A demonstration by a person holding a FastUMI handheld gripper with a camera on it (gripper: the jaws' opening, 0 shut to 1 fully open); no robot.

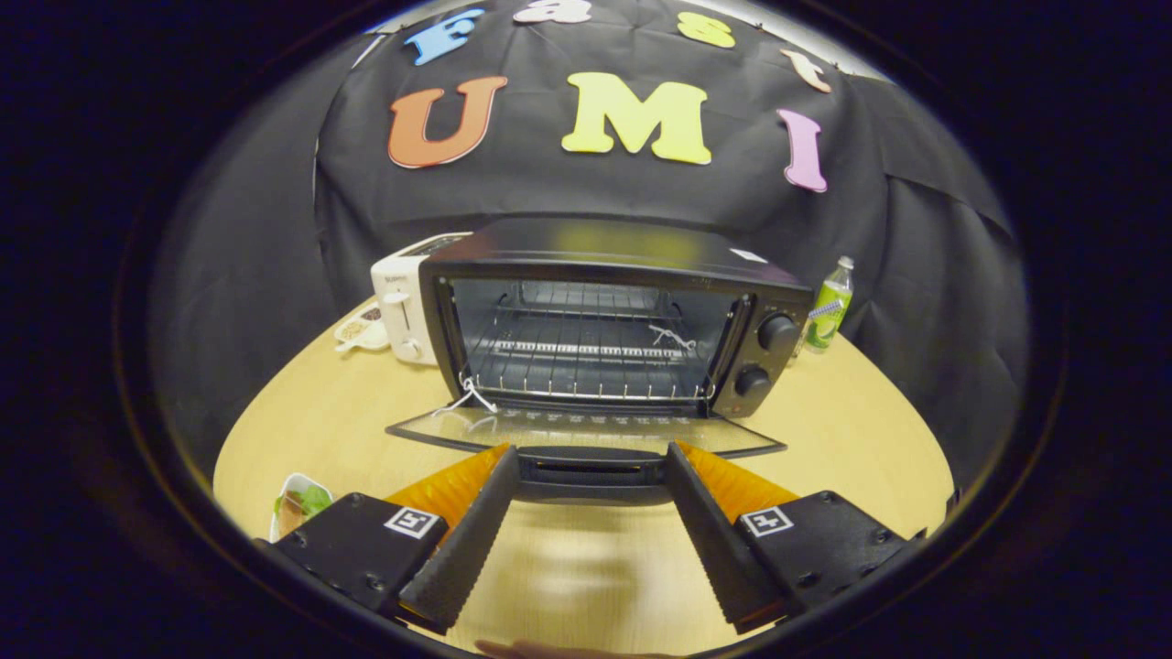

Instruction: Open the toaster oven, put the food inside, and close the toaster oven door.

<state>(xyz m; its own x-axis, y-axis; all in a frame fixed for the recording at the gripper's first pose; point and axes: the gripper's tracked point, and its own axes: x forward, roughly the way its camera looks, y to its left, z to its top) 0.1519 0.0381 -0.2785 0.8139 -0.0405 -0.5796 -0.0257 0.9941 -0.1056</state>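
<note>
Tool (591, 467) spread wide, grasping nothing; fingertips flank handle (591, 469) of lowered toaster oven door (586, 428).

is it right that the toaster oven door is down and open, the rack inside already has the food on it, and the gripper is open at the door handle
Not quite. In the gripper view the toaster oven door is down and the gripper is open either side of the door handle, but the rack is bare. The food sits in a dish on the table, left of the fingers.
</note>
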